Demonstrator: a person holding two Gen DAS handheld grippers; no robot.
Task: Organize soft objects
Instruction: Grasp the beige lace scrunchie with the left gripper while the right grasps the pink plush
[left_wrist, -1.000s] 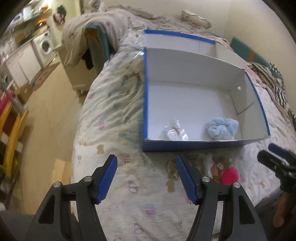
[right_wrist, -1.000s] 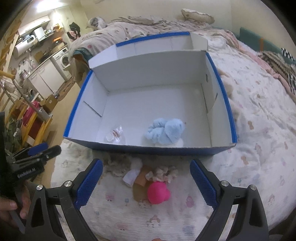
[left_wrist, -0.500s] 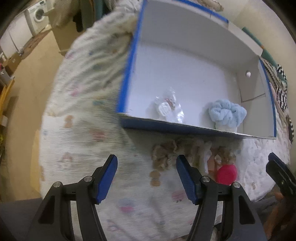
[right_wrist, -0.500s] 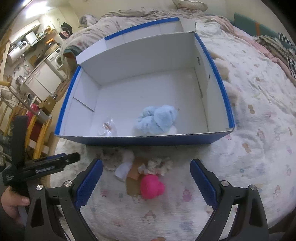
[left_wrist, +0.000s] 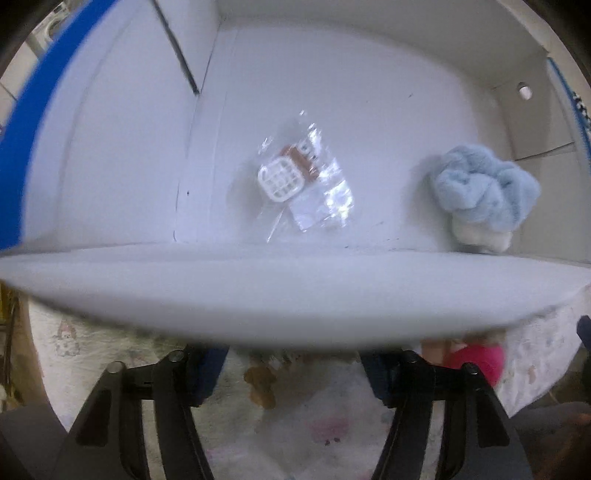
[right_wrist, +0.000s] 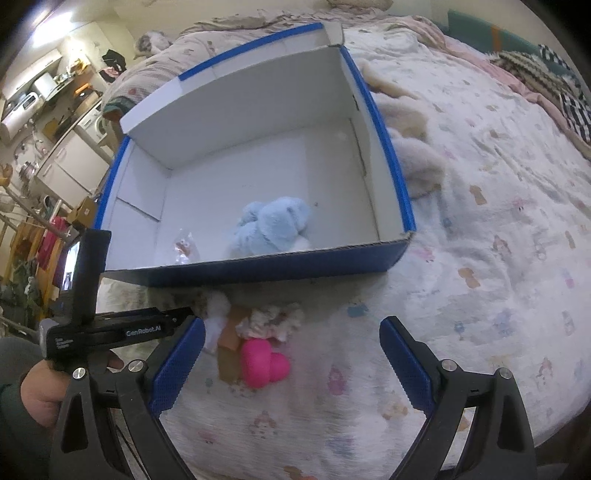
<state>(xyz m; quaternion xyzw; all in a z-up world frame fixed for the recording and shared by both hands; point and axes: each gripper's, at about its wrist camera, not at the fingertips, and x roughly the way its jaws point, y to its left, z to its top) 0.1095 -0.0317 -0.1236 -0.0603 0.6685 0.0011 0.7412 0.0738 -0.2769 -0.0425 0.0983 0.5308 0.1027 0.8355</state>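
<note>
- Pink soft toy (right_wrist: 263, 363) lies on the bedspread (right_wrist: 480, 258), ahead between the right gripper's (right_wrist: 291, 360) spread fingers, lobes pointing right.
- Blue plush (right_wrist: 275, 227) sits inside the box (right_wrist: 280, 267) beyond.
- Left gripper (right_wrist: 155, 325) reads "GenRobot.AI"; its fingers stand parted.

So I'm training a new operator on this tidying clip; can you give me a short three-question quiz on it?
1. True or false: the pink toy lies inside the box.
2. Which lies in the box beside the clear packet? A) blue plush B) a sock C) a ball
3. Fill in: the right gripper is ____ (open/shut).

Key: 1 false; 2 A; 3 open.
</note>
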